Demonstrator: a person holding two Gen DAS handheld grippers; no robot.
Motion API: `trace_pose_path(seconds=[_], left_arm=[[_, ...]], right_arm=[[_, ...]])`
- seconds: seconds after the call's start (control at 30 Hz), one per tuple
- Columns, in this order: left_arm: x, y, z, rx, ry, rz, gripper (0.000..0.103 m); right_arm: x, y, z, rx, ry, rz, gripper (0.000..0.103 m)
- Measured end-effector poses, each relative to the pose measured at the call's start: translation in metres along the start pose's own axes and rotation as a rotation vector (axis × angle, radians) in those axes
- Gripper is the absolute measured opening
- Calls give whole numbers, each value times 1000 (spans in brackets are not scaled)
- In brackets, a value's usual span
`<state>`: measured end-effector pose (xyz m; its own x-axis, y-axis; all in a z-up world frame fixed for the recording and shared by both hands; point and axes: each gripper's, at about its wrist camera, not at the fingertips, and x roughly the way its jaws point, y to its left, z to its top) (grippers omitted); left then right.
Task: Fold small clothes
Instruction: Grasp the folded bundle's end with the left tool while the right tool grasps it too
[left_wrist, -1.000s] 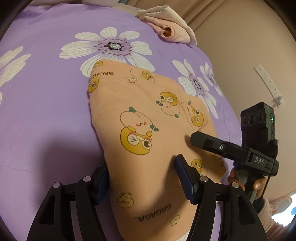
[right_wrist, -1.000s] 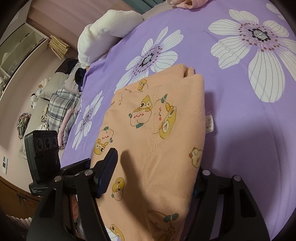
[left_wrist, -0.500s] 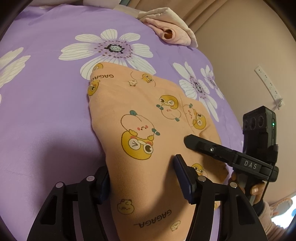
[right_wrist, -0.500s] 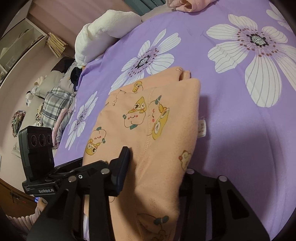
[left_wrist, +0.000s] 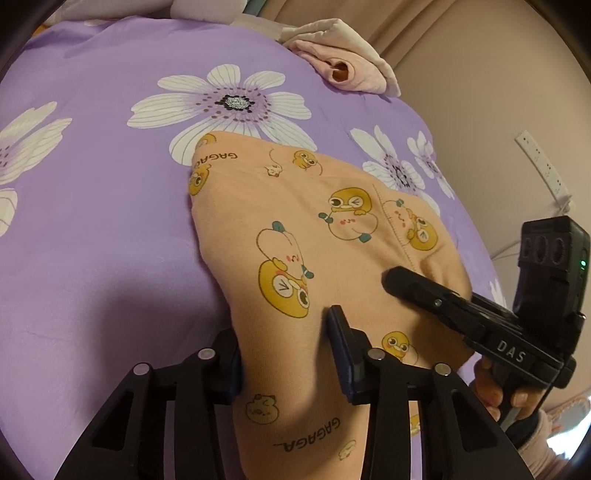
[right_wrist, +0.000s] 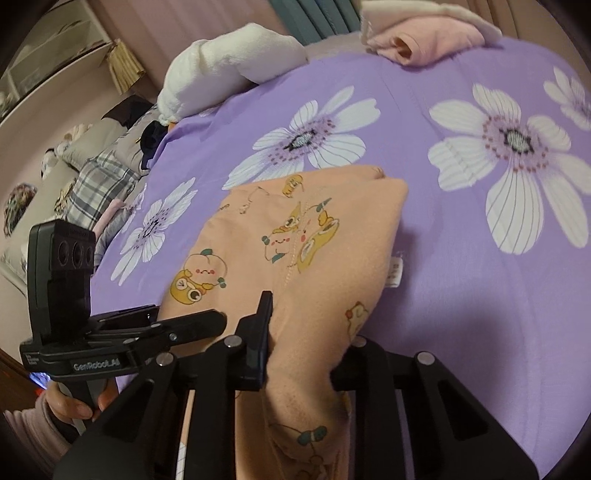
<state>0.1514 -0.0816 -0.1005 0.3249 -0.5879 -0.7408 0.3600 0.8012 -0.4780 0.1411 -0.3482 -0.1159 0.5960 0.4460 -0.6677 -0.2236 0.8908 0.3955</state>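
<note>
An orange garment (left_wrist: 295, 236) printed with yellow cartoon ducks lies folded on the purple flowered bedsheet (left_wrist: 92, 229). It also shows in the right wrist view (right_wrist: 306, 240). My left gripper (left_wrist: 284, 354) is shut on the garment's near left edge, with cloth bunched between its pads. My right gripper (right_wrist: 306, 350) is shut on the near right edge, and cloth bulges up between its fingers. Each gripper shows in the other's view, the right one (left_wrist: 461, 310) and the left one (right_wrist: 122, 336). A white care label (right_wrist: 395, 271) sticks out at the garment's right side.
A pink folded garment (left_wrist: 343, 66) lies at the far edge of the bed. A white plush pillow (right_wrist: 229, 70) sits at the far left, with plaid bedding (right_wrist: 96, 177) beyond. A wall (left_wrist: 498, 110) stands close on the right of the bed.
Both grippers have closed from a wider stance onto the garment's near edge. The near edge has bunched and risen between the fingers.
</note>
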Motion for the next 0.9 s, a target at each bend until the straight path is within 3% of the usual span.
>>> trace_pose_path(seconds=[0.3, 0.9], left_arm=[[-11, -7, -2, 14, -24, 0, 29], [-32, -27, -20, 63, -40, 2, 27]], right_arm=[[-12, 21, -1, -68, -37, -16, 21], [-45, 46, -23, -86, -84, -2, 20]])
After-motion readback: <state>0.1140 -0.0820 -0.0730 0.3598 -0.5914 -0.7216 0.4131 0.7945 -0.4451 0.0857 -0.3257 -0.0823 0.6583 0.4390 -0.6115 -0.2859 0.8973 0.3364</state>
